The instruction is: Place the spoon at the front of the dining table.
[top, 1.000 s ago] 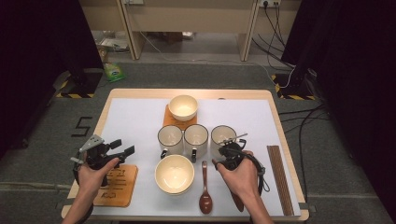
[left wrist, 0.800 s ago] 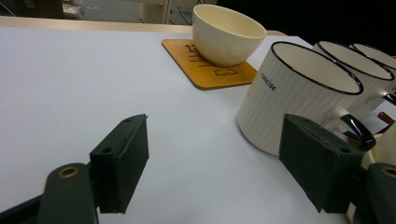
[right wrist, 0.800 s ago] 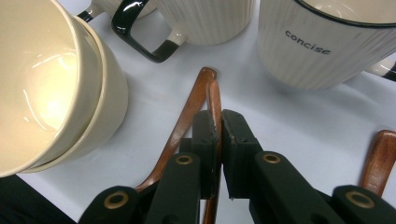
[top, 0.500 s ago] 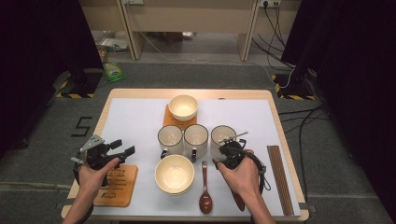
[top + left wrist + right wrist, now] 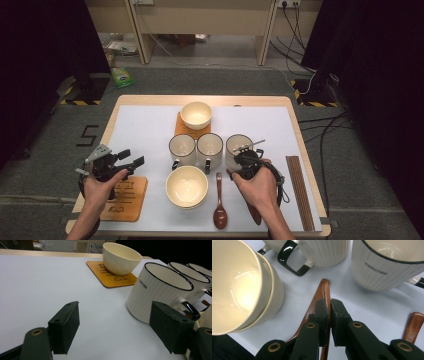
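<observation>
Right gripper [image 5: 329, 308]: jaws nearly closed, pinched on the thin handle of a brown wooden spoon [image 5: 322, 293]; in the right gripper view the handle passes between the pads, its tip just short of the middle mug [image 5: 324, 251].

Spoon position: in the high view the spoon [image 5: 220, 210] lies on the white table cover [image 5: 145, 130], between the front stacked bowls [image 5: 186, 186] and the person's right hand [image 5: 257, 182], bowl end near the front table edge.

Left gripper [image 5: 131, 159]: jaws wide apart, holding nothing, over bare cover at the left, beside the front wooden coaster [image 5: 125, 197]. Open room lies ahead of it up to the left mug [image 5: 157, 293].

Other items: right mug [image 5: 239, 145], just beyond the right gripper; rear bowl [image 5: 196, 115] on its coaster [image 5: 110, 277]; chopsticks [image 5: 299, 192] along the right table edge.
</observation>
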A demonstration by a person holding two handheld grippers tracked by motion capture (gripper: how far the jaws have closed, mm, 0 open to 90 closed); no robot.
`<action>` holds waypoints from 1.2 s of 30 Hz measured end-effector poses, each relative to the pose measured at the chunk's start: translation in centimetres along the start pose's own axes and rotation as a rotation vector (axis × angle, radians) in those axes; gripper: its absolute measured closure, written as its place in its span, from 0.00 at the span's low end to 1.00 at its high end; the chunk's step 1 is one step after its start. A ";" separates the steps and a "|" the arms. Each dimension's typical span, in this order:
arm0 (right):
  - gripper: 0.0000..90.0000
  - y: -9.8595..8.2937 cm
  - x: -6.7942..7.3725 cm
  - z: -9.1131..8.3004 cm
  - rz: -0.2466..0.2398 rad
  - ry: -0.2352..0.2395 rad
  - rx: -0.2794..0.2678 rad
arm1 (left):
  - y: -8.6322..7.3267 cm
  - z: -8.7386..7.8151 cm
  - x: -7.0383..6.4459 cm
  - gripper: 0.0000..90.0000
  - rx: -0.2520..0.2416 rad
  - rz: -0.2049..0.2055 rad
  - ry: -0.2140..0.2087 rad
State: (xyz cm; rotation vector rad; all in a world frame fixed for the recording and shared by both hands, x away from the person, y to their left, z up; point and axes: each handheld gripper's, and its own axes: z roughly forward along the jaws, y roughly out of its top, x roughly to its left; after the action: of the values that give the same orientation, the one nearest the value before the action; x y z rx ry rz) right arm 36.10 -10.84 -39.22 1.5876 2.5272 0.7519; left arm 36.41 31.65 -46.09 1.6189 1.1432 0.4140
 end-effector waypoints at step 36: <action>0.94 1.1 0.0 -1.0 -0.002 -0.005 0.013 | 0.0 0.0 0.0 0.26 -0.001 -0.005 -0.003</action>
State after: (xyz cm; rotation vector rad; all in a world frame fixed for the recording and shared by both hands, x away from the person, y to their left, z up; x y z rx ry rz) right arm 36.69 -10.80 -37.82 1.5885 2.5350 0.7315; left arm 36.44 31.68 -46.09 1.6152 1.1439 0.4089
